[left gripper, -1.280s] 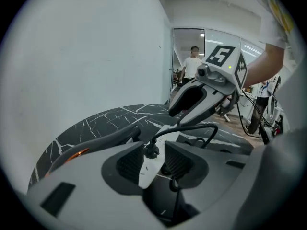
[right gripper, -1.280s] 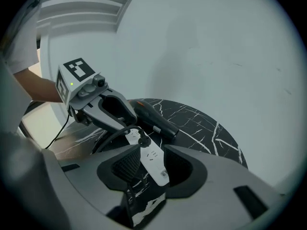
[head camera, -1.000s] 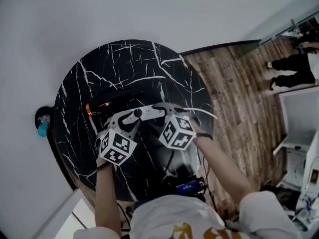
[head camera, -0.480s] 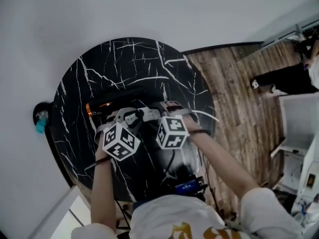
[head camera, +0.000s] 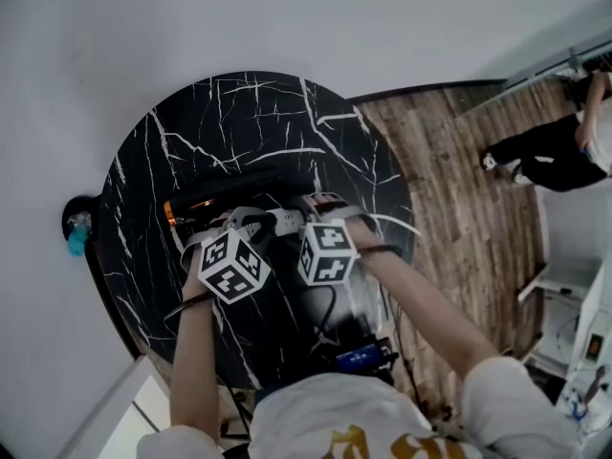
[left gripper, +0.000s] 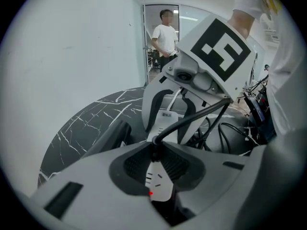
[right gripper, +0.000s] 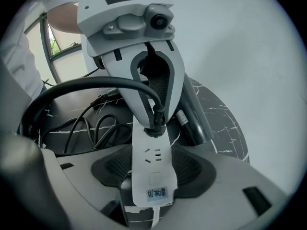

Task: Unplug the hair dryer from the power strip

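The person wears a white short-sleeved shirt [head camera: 320,417] with a golden print and a thin dark band [head camera: 384,251] at each wrist, and the light grey plastic left gripper [head camera: 247,221] and right gripper [head camera: 320,206] each have dark ribbed pads [right gripper: 116,165] and a white cube [head camera: 234,266] with black square markers.

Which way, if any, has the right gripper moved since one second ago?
Yes: the right gripper moved slightly left, away from the table's right edge. Its jaws have just been opening around the power strip.

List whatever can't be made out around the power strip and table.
Label on the power strip: right gripper view, print too small to read.
Hair dryer: head view, dark against the black table, outline lost.
Blue object left of the table: head view, too small to identify.
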`<state>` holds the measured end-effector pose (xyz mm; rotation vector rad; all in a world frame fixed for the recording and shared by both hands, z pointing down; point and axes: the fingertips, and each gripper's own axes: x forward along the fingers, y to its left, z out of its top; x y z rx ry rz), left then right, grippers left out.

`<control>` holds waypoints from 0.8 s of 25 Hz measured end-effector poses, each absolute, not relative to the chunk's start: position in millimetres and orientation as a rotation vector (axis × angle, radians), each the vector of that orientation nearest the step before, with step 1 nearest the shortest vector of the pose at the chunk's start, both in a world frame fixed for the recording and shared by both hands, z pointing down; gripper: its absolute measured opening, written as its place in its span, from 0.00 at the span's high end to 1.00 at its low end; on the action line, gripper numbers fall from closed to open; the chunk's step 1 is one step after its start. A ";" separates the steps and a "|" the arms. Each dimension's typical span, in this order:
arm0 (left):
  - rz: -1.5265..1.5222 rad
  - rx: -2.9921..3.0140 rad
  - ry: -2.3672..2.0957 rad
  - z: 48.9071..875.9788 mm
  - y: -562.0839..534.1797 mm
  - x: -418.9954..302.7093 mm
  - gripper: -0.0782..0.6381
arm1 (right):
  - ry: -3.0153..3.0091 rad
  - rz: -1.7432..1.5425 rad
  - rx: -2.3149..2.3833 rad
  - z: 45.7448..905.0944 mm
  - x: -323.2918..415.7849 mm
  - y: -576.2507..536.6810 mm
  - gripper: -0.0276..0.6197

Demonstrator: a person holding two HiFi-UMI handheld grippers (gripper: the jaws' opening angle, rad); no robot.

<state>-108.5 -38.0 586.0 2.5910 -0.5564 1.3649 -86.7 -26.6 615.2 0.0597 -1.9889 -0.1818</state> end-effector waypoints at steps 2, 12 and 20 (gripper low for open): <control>1.355 2.579 -0.545 587.0 -37.9 -108.5 0.81 | -1.990 -0.177 0.054 615.4 -87.0 -27.0 0.59; 1.368 2.558 -0.521 588.2 -37.5 -107.9 0.81 | -2.004 -0.173 0.051 616.6 -87.8 -26.9 0.59; 1.369 2.542 -0.511 589.2 -37.6 -107.7 0.81 | -1.990 -0.153 0.034 619.5 -88.5 -27.8 0.57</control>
